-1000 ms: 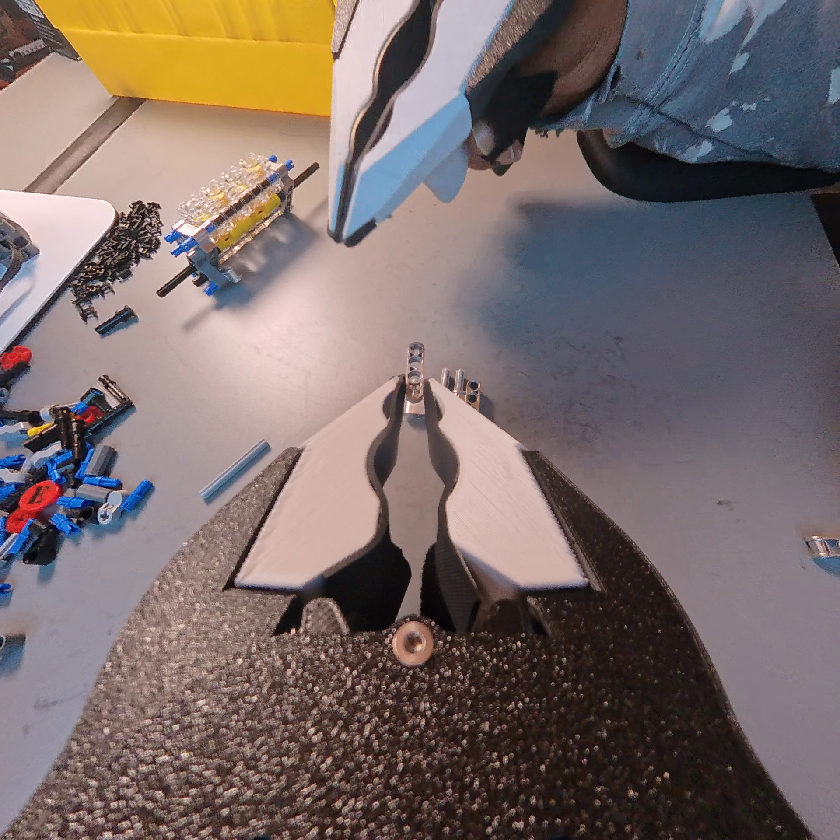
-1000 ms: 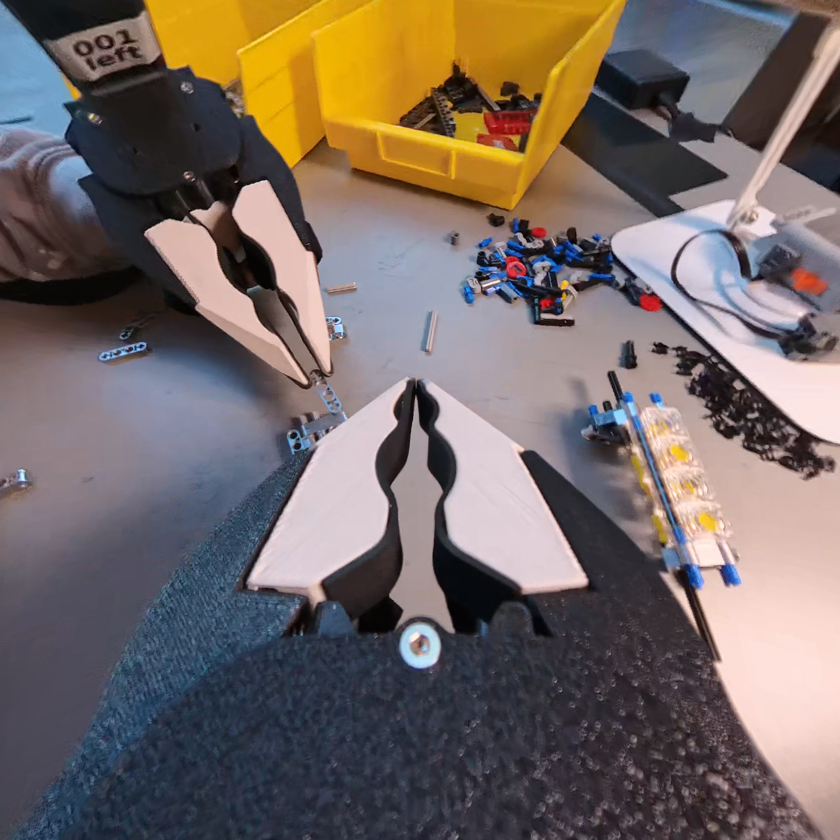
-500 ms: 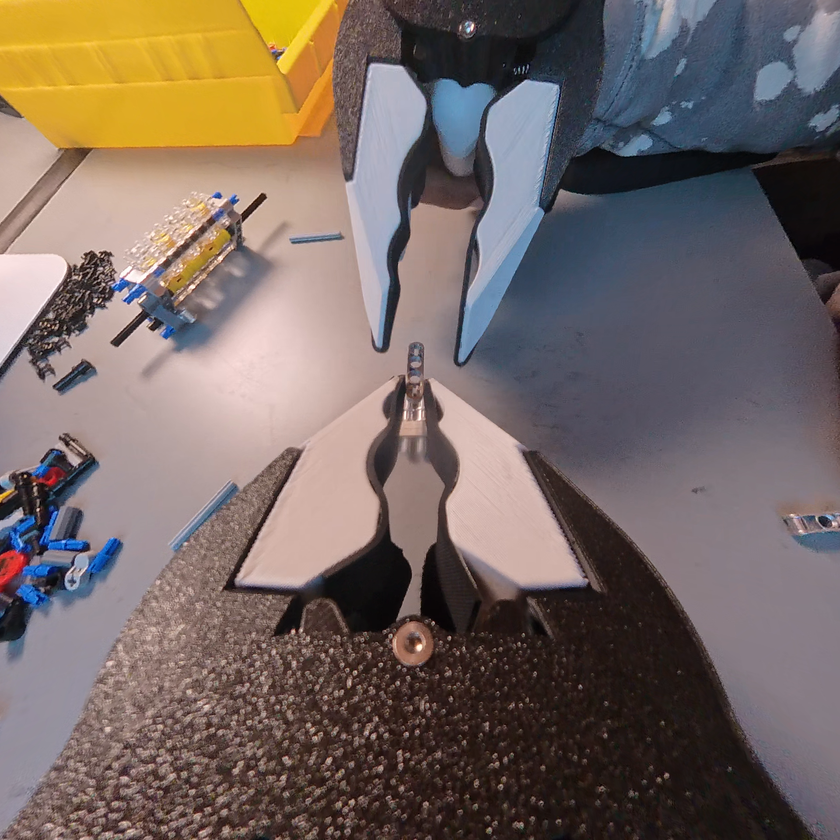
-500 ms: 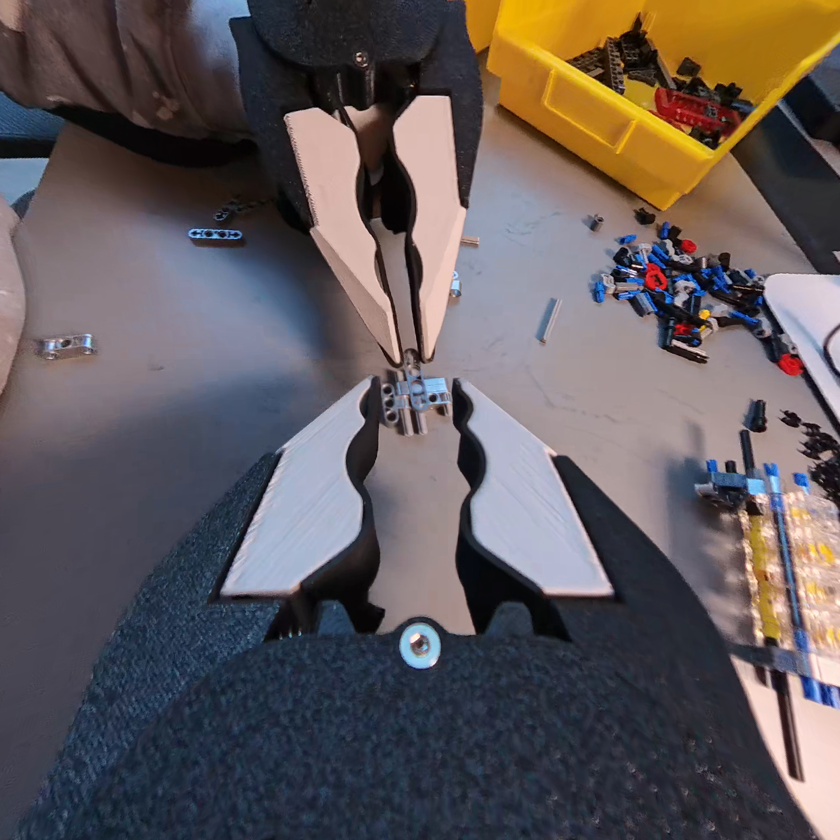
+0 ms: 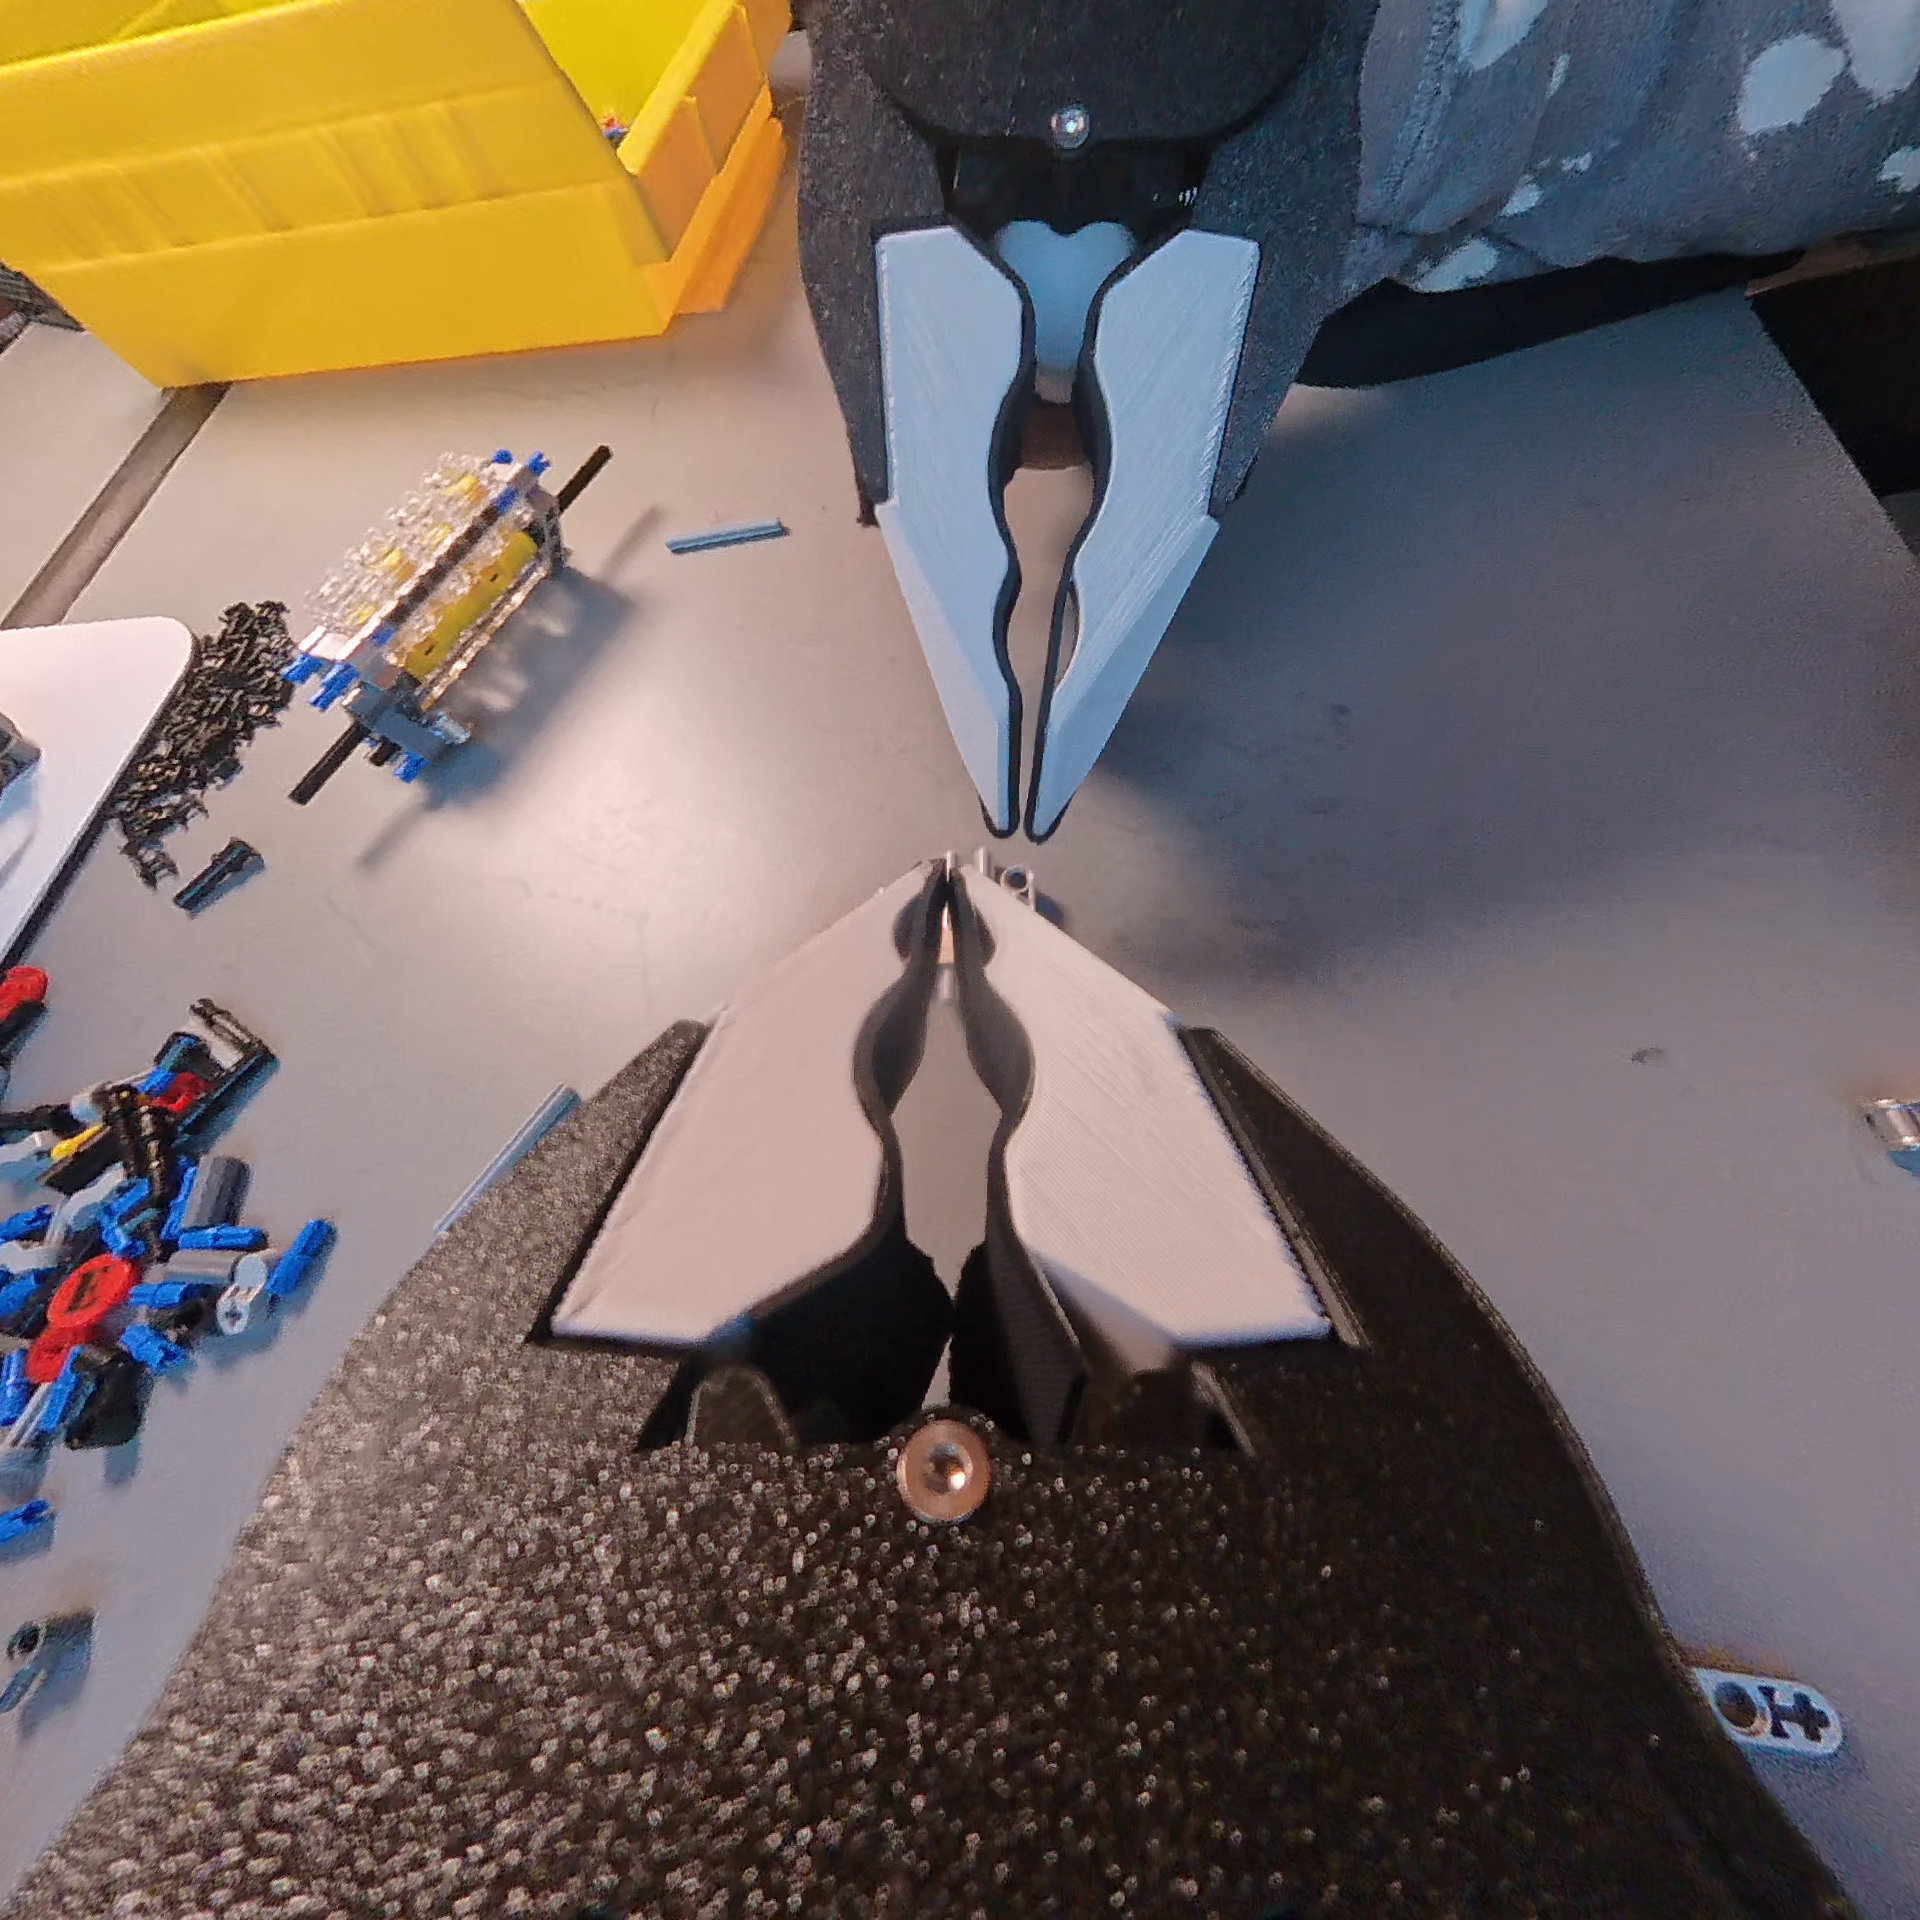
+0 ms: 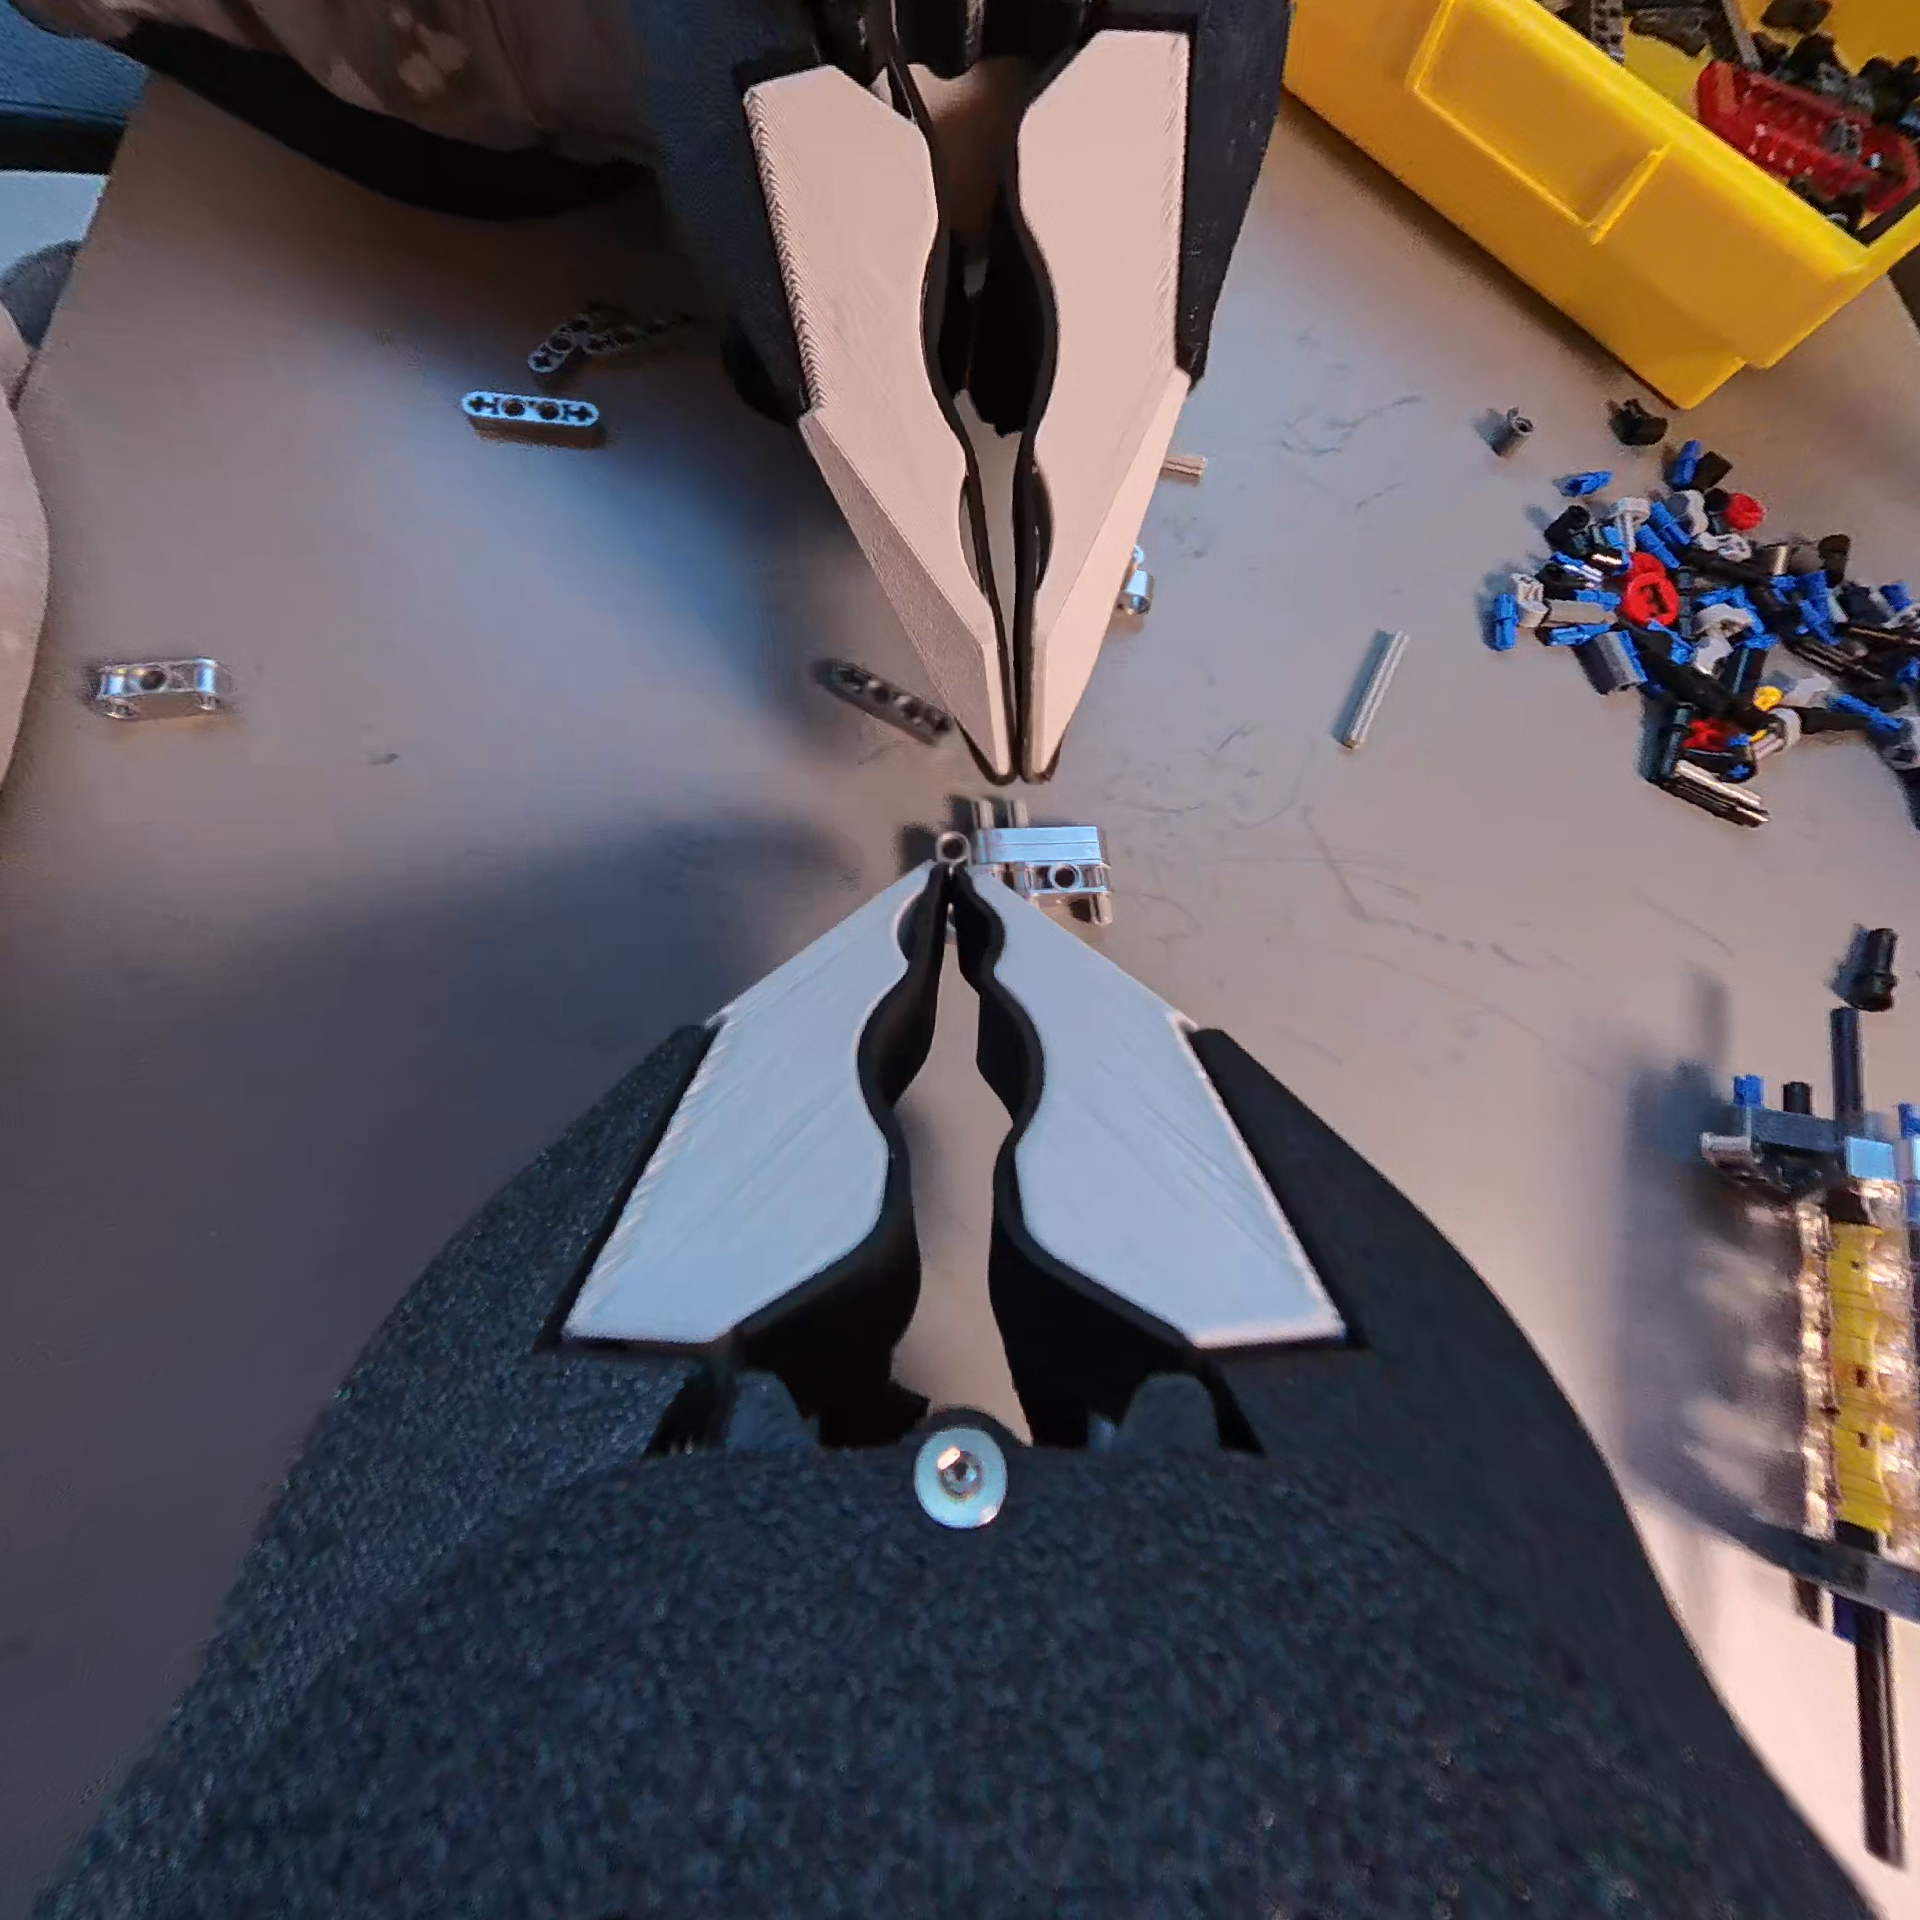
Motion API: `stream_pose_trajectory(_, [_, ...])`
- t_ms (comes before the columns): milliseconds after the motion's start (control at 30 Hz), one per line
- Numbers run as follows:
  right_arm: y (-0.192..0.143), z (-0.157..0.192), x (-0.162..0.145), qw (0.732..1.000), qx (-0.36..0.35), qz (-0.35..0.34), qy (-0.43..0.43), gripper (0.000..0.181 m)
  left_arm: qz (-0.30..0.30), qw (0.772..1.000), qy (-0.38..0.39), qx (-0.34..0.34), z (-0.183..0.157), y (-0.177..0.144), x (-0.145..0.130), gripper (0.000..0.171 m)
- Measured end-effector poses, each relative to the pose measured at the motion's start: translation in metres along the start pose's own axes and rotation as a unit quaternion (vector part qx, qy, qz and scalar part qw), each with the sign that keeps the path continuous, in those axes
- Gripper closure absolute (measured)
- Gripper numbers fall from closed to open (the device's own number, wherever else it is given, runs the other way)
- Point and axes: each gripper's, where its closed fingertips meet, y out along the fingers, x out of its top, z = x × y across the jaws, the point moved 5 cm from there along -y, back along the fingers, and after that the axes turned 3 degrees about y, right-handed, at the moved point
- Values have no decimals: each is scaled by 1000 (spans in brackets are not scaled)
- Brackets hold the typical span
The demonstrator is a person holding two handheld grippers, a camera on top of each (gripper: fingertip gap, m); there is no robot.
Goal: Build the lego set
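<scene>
The thin grey beam (image 5: 943,928) was pinched between the fingers of the left gripper (image 5: 943,878). Only a sliver of it was seen in the narrow gap near the tips. It was held low over the grey table (image 5: 1455,727), just in front of the tips.

A small silver block with holes (image 6: 1044,868) was seen on the table, right by the beam's end. The right gripper (image 6: 951,883) was pointed at the left one, tip almost to tip. Its fingers were pressed together. A tiny grey ring was seen at its very tip, touching or nearly touching the block. Whether anything was pinched there could not be told.

A dark beam (image 6: 883,701) was seen flat on the table just beside the left gripper. Two short silver beams (image 6: 156,686) were seen farther off.

Farther out, a built piece with clear and yellow parts (image 5: 436,603) was seen on the table. A heap of little black pins (image 5: 208,717) and a pile of blue, black and red bits (image 6: 1714,644) were seen near it. Yellow bins (image 5: 364,208) were set at the back. A spotted sleeve (image 5: 1610,125) was seen behind the right gripper.

Half a second before, the right gripper's fingers were spread wide, one on each side of the block. Now they were shut. The beam also stuck out farther from the left gripper then.
</scene>
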Motion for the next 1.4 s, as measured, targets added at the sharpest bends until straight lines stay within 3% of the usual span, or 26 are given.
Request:
stream_pose_trajectory(133, [-8,-12,3,999,-29,-27,21,157,-5,999,-25,29,14,-11,-4,171])
stream_pose_trajectory(233, [-13,-20,6,997,-41,-50,48,135,-6,998,-59,23,21,-19,-9,157])
stream_pose_trajectory(333, [-14,-24,2,996,-50,-51,61,127,-8,997,-80,11,26,-26,-12,150])
stream_pose_trajectory(567, [-13,-27,-2,995,-57,-43,68,126,37,994,-98,-19,27,-39,-26,142])
stream_pose_trajectory(833, [-20,-32,-3,994,-80,-46,63,129,76,984,-120,-110,2,-31,-31,143])
stream_pose_trajectory(967, [-18,-33,-7,994,-80,-36,64,130,122,982,-94,-105,-7,-21,-37,145])
stream_pose_trajectory(1100, [-14,-32,-10,995,-80,-25,58,131,132,984,-80,-89,-4,-23,-39,156])
stream_pose_trajectory(1400, [-15,-32,-10,995,-82,-24,56,134,111,986,-82,-90,0,-37,-32,156])
